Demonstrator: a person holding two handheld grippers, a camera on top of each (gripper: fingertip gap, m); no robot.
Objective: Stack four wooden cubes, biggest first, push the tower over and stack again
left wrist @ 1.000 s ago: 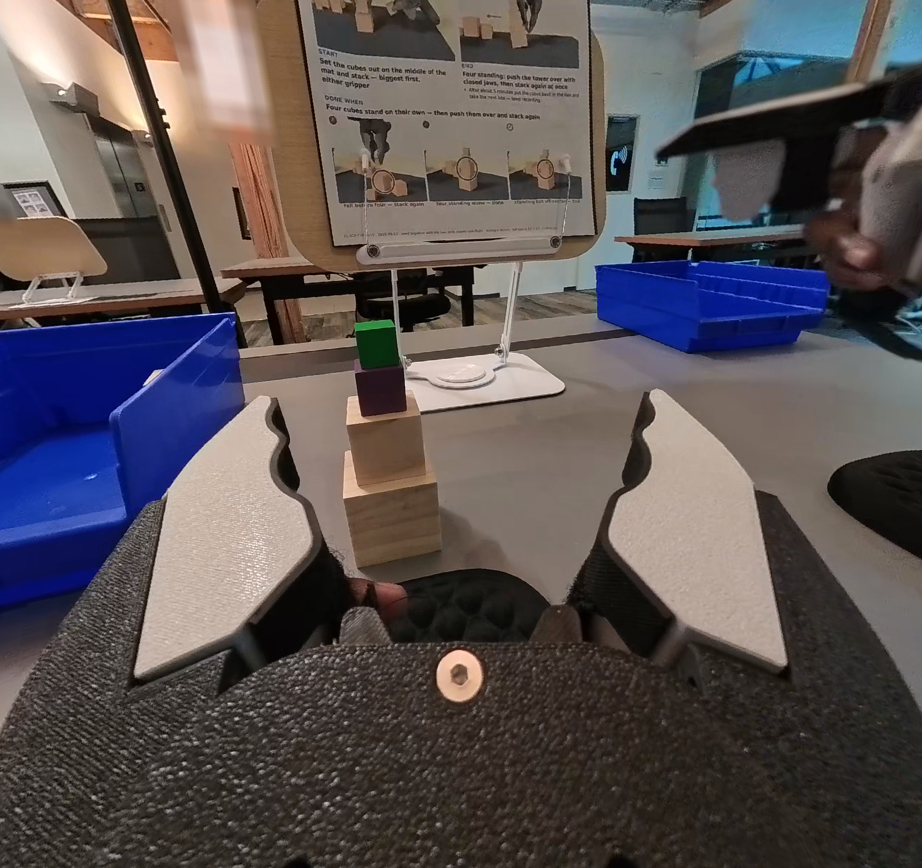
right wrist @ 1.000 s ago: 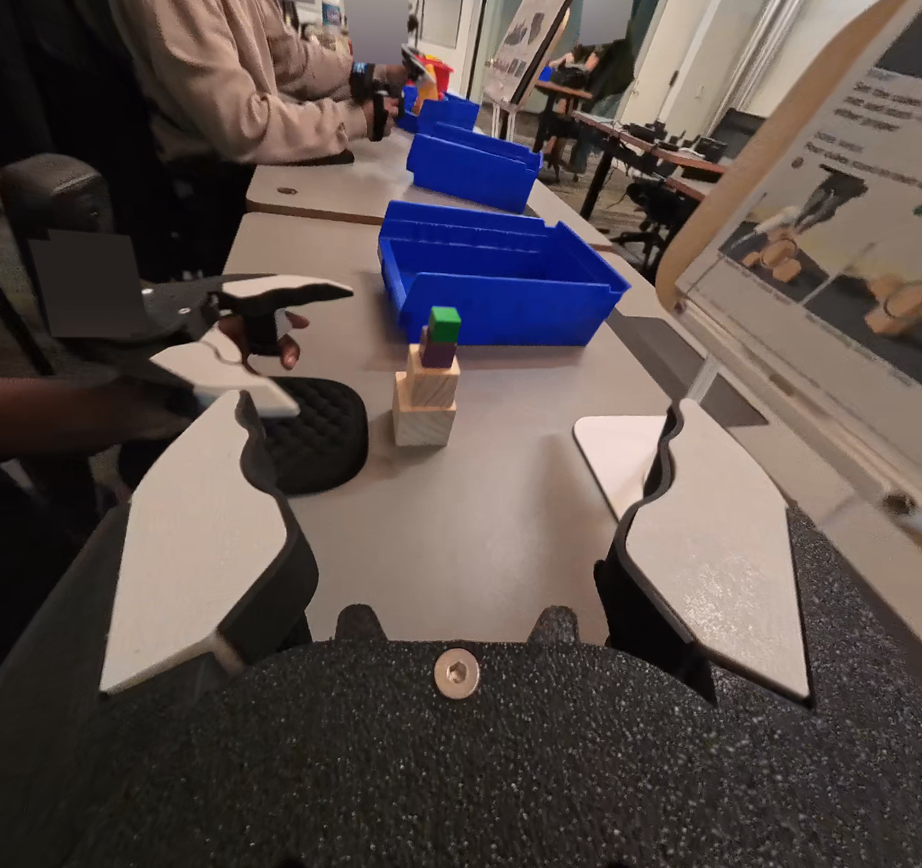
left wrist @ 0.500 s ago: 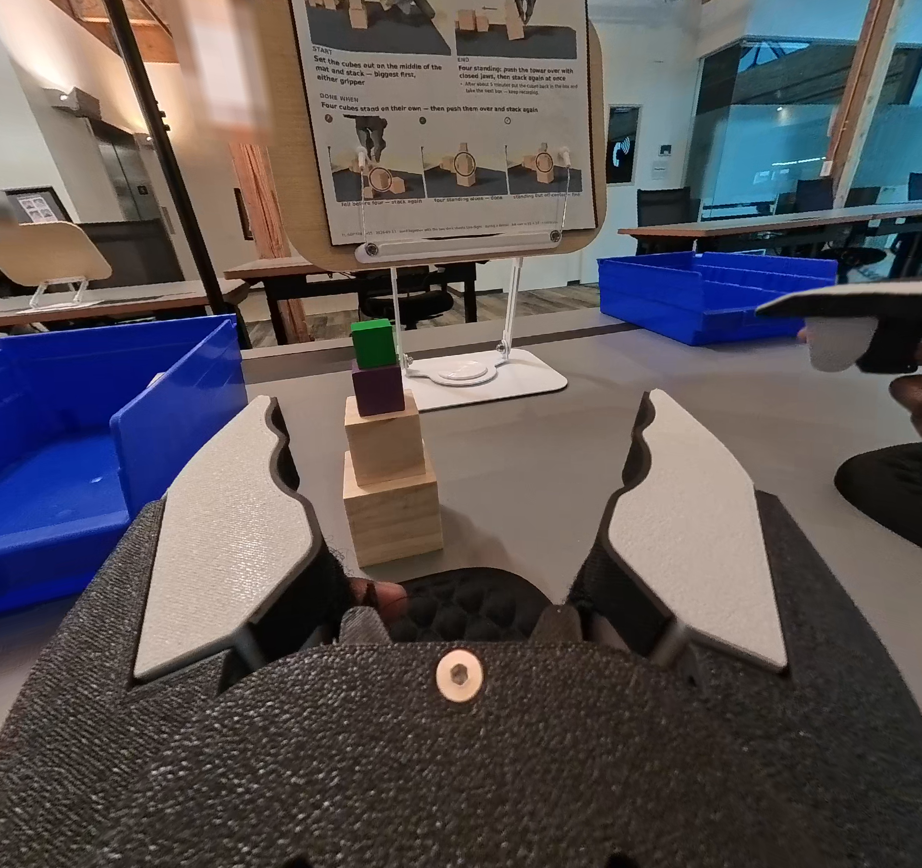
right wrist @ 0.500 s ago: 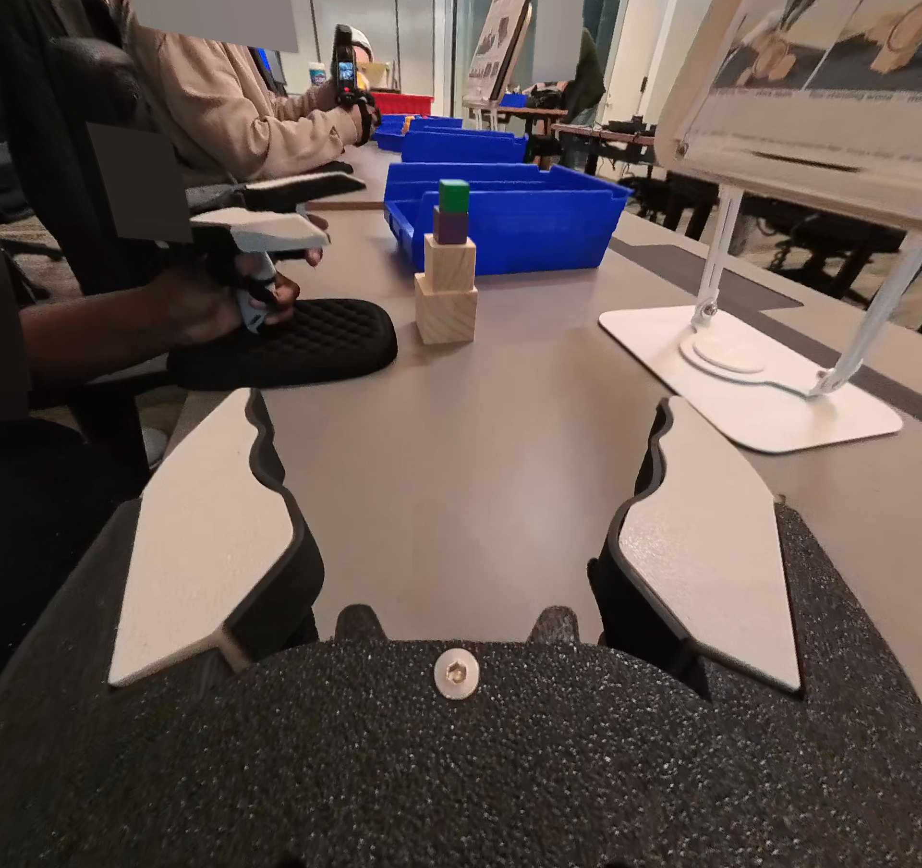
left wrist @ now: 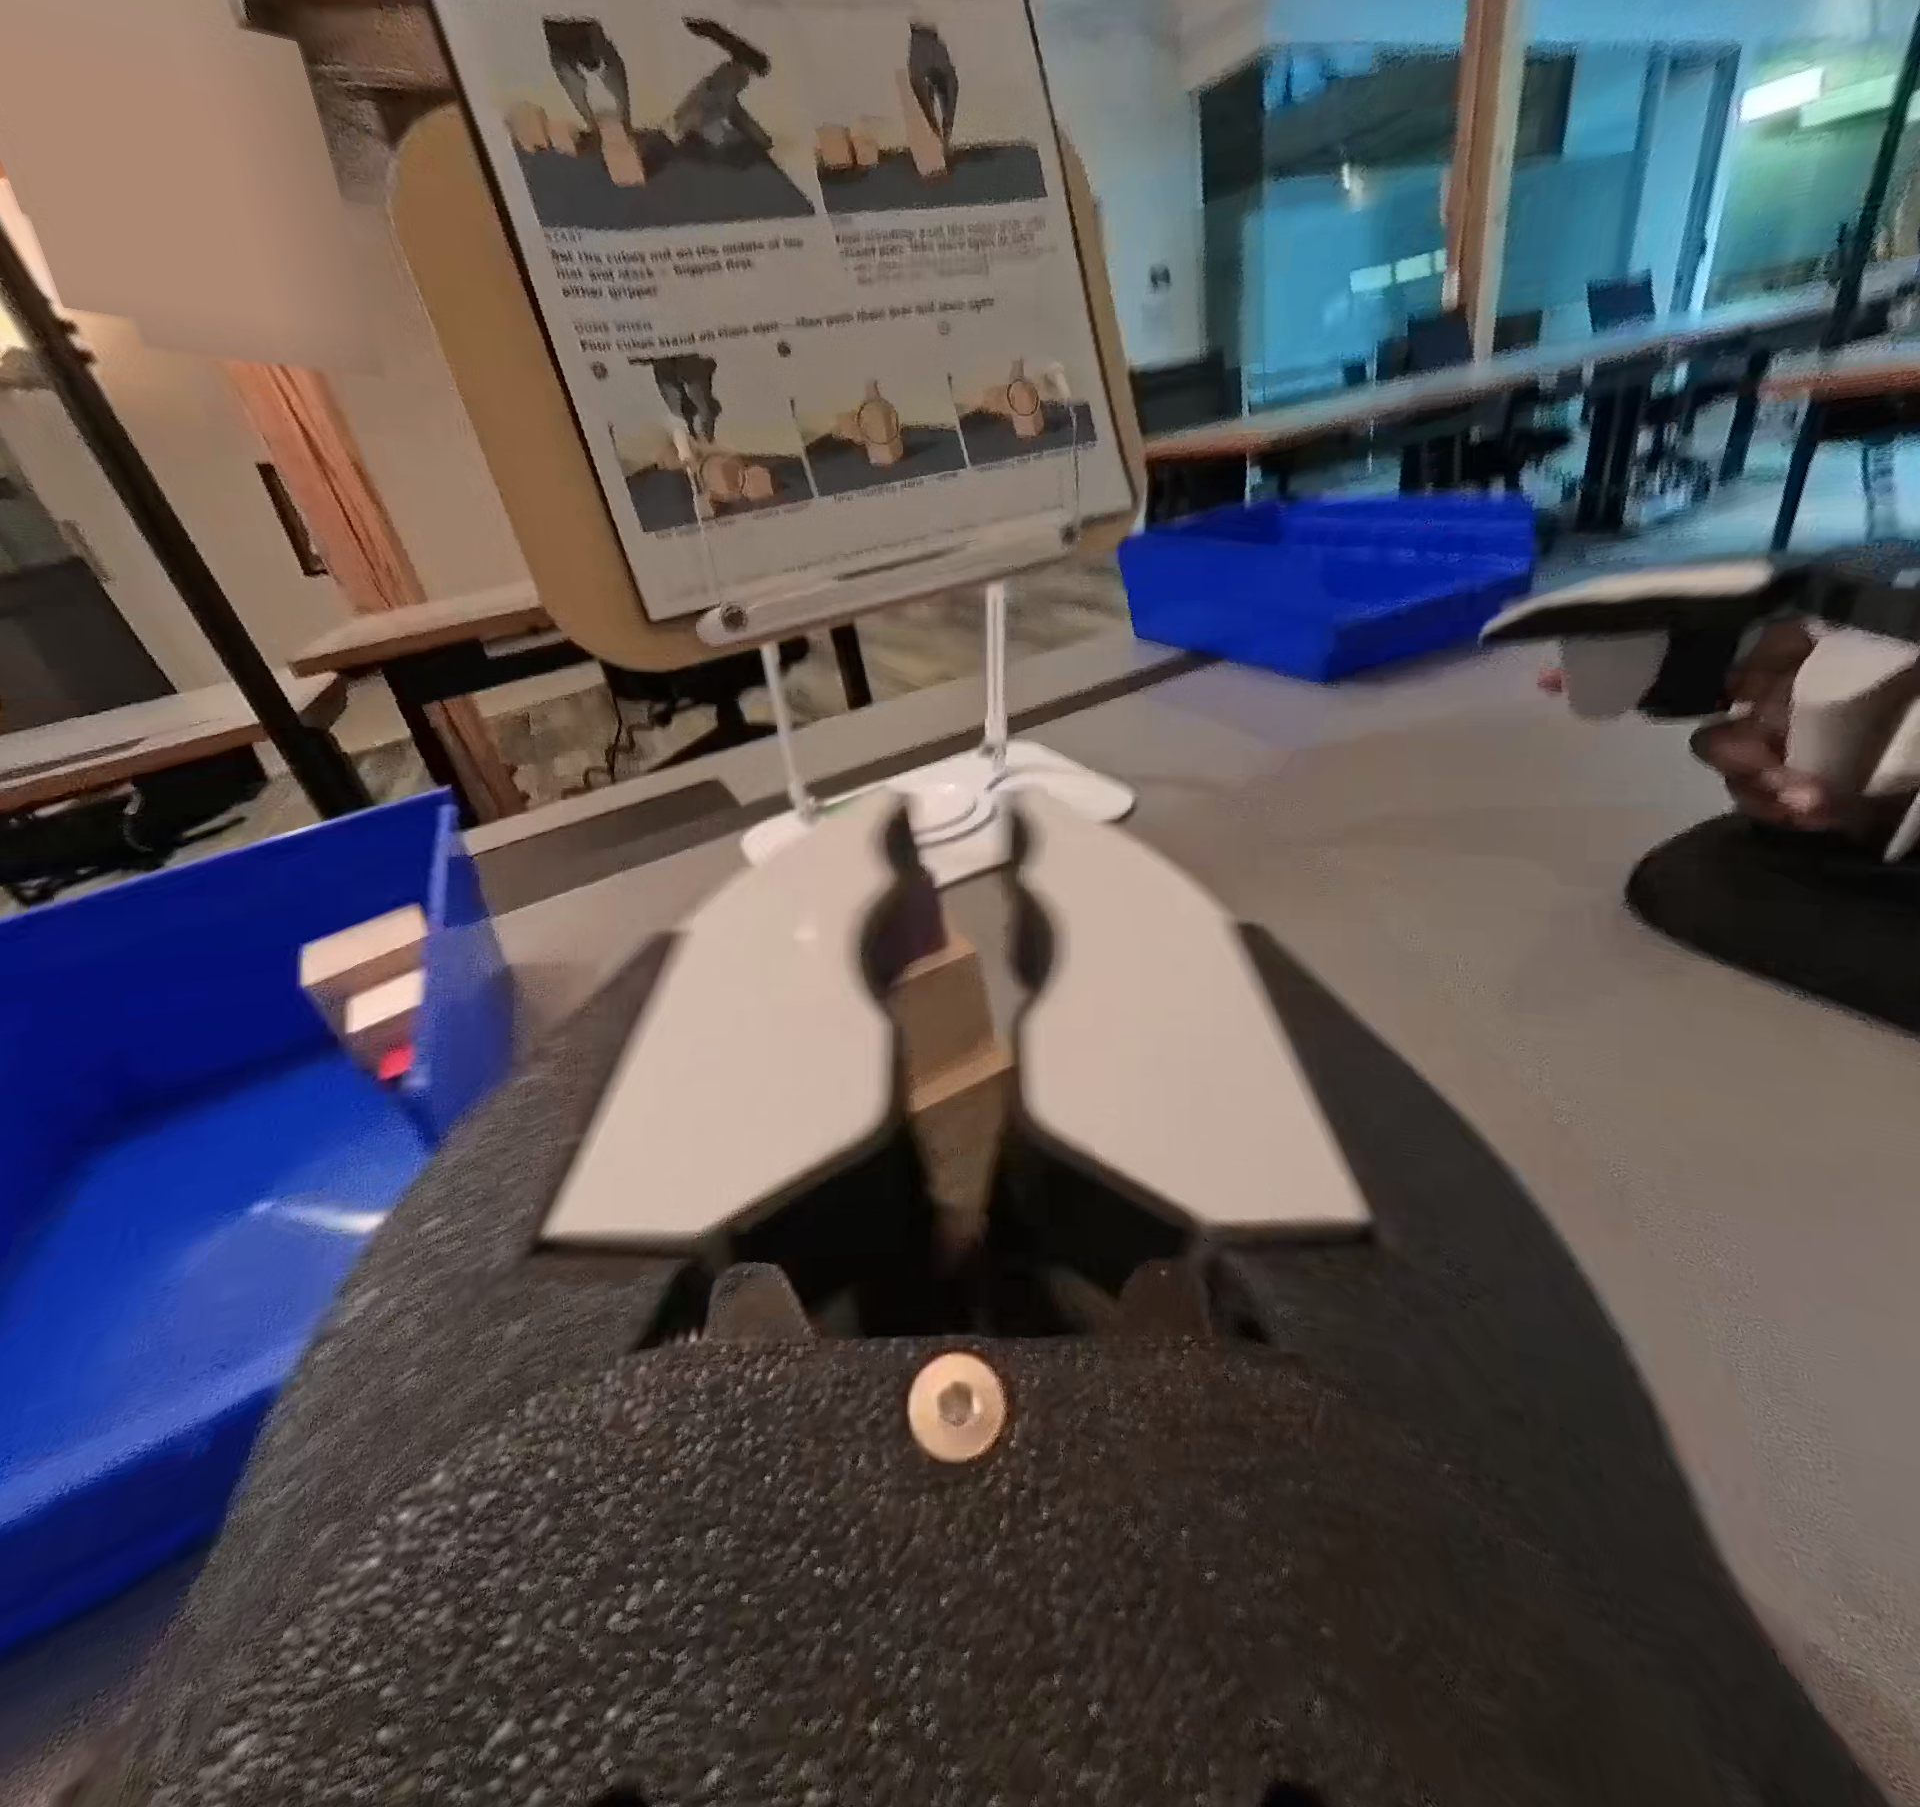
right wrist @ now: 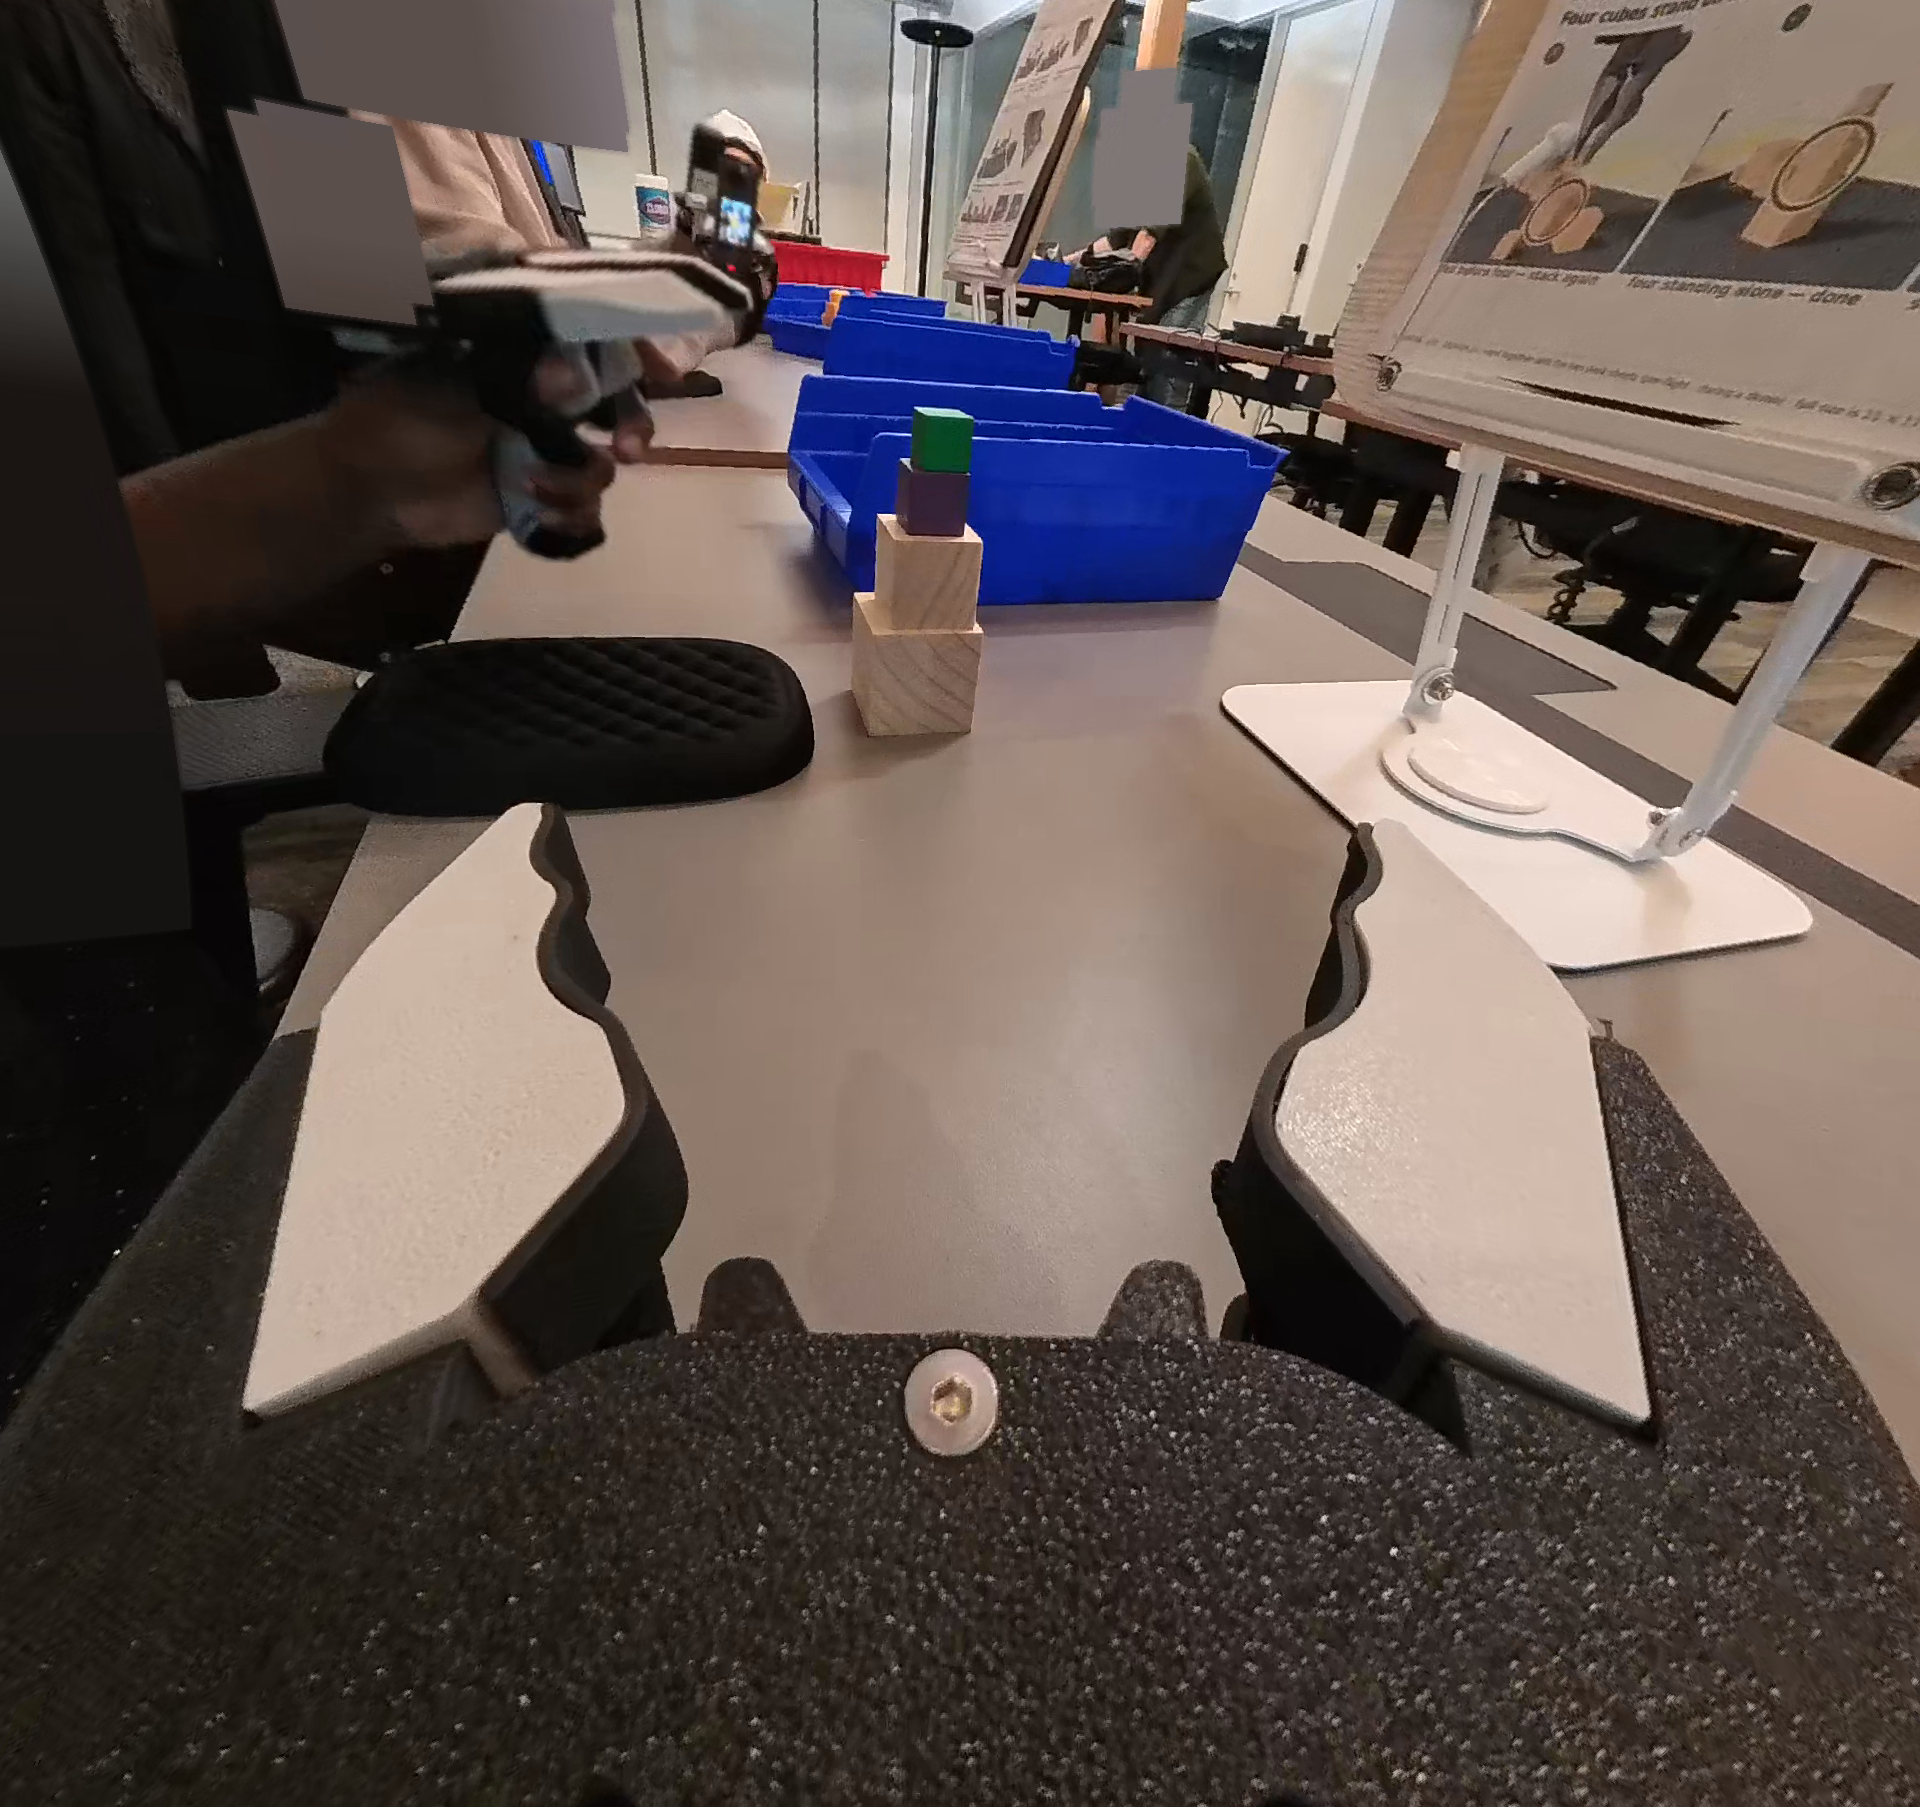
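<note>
Standing on the grey table (right wrist: pixel 1039 926) is a tower of 4 cubes (right wrist: pixel 925 578): a large wooden cube at the bottom, a smaller wooden cube on it, then a purple cube, then a green cube (right wrist: pixel 942 439) on top. All 4 sit upright and touch only each other.

Your left gripper (left wrist: pixel 956 827) is raised level in your left hand (right wrist: pixel 520 469), above and to the left of the tower, fingers pointing toward it. Its jaws are drawn nearly together with only a thin slit between them, and nothing is clamped. In its own blurred view you see the tower through that slit, beyond the tips.

Your right gripper (right wrist: pixel 956 843) sits low over the table, well short of the tower, aimed along the tabletop toward it. Its jaws stand wide apart with only bare table between them.

A black quilted pad (right wrist: pixel 571 723) lies just left of the tower, below your left hand. A blue bin (right wrist: pixel 1091 531) stands close behind the tower. To the right, a white stand (right wrist: pixel 1507 822) holds up an instruction board (right wrist: pixel 1662 147). More blue bins and other people fill the long table farther back.
</note>
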